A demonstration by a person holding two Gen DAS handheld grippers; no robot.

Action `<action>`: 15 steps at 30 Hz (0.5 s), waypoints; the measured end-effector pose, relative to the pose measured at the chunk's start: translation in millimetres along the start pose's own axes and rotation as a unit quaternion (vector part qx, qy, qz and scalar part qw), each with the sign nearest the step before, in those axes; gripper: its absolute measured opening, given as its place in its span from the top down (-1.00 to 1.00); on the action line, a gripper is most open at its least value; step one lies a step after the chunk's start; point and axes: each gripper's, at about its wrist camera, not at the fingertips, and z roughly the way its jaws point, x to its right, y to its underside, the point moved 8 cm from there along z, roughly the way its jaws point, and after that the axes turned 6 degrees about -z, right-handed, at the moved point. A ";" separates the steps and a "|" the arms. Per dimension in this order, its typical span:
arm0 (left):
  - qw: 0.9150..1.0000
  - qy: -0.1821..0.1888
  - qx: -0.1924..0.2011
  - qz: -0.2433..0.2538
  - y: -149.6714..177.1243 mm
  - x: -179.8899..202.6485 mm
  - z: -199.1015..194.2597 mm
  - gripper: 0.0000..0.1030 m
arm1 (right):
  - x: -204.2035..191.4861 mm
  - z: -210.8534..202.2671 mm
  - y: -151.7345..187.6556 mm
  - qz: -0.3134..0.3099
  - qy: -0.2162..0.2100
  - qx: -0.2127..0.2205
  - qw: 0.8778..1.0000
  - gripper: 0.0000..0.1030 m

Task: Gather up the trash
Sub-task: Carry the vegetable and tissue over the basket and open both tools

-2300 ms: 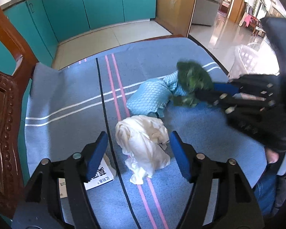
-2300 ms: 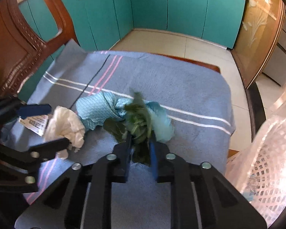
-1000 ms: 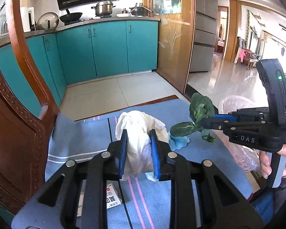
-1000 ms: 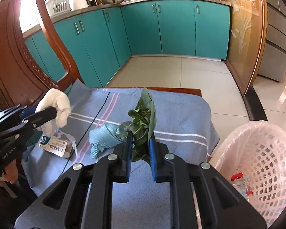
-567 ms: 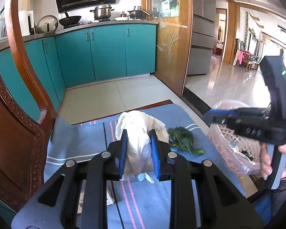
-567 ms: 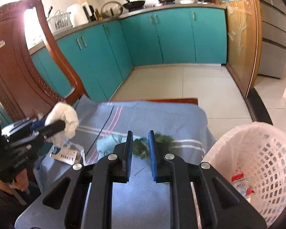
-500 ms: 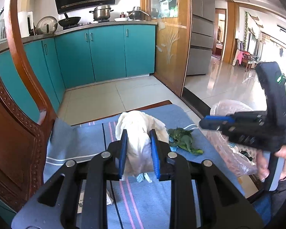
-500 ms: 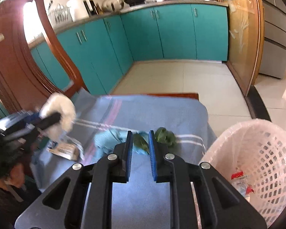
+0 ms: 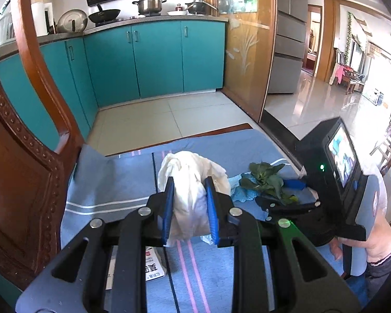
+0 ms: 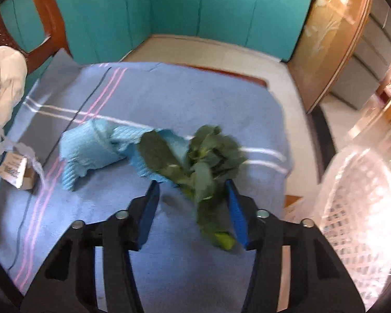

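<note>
Greens (image 10: pixel 203 161) lie on the blue striped cloth (image 10: pixel 195 96) that covers the table, just to the right of a crumpled teal rag (image 10: pixel 91 148) and partly overlapping its near edge. Between the rag and the white mesh basket (image 10: pixel 357 208) at the table's right side, the right gripper (image 10: pixel 193 208) points steeply down at them with its jaws opening; the leaf stalks sit between the blue pads, nearer the right one, and neither pad looks to be pressing on them. They are limp, thin leaves, very light and easily torn, likely a bit slick, so a pinch on one leaf tip would probably shed the rest. Better to close low on the bunched stalks near the pale yellow-green end, where the leaves gather.

Up and to the left of the rag, the left gripper (image 9: pixel 189 208) is clenched on a wad of white tissue (image 9: pixel 193 182), held clear of the cloth. That wad is soft and springy, weighs next to nothing, and squeezes down readily; the grip through its middle looks secure. A small printed carton (image 10: pixel 14 169) rests on the cloth left of the rag
</note>
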 end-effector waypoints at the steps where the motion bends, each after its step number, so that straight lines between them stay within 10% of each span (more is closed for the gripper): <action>1: 1.000 0.000 0.001 -0.002 -0.8 -0.9 -1.1 0.52 | -1.1 1.6 1.2 -0.001 0.000 -0.002 1.000 0.25; 7: 1.000 0.000 0.010 -0.001 -2.3 -1.4 -5.2 0.52 | -5.9 -5.3 -1.8 -0.011 -0.007 0.014 1.000 0.72; 15: 1.000 -0.005 0.020 -0.009 -5.9 -1.8 -13.9 0.52 | 2.3 -59.1 -17.1 0.015 -0.043 0.088 0.995 0.74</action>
